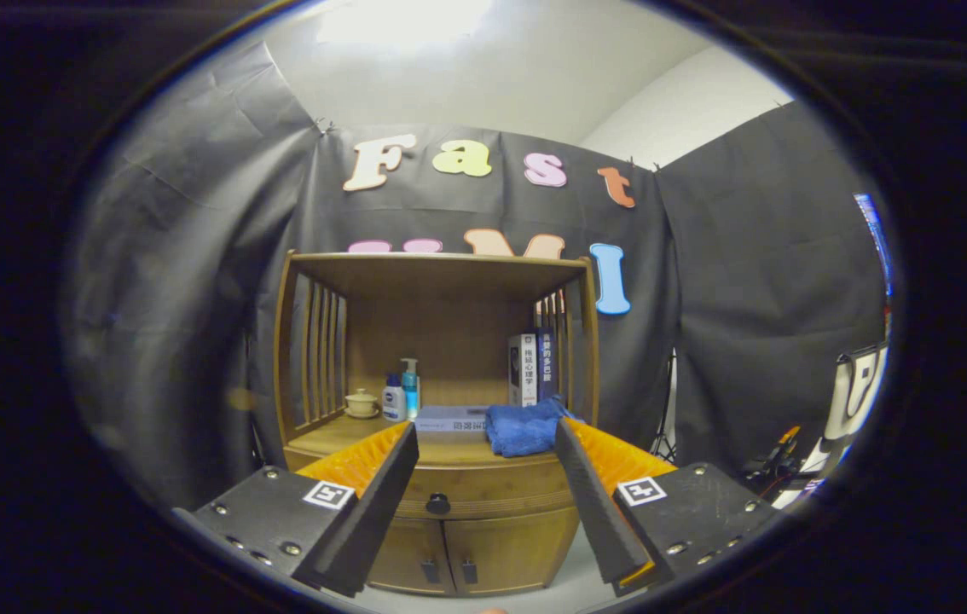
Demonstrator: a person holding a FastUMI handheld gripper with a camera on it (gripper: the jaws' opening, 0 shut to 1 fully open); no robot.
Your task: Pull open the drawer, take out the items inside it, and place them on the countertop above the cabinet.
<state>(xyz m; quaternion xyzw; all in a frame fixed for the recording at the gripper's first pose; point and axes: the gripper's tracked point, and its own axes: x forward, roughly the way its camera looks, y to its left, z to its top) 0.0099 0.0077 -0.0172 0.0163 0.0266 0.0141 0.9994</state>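
Drawer (449, 499) closed, 1 knob (438, 504); gripper (483, 439) fingers apart w/ nothing between; 2 bottles (402, 394) on countertop (338, 437).

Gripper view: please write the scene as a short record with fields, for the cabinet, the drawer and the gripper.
cabinet: wooden cabinet, beyond the fingers
drawer: drawer shut, black knob between the fingers, further off
countertop: blue cloth, flat box, two bottles, small cup, upright books
gripper: gripper open, holding nothing
task state: drawer not yet pulled
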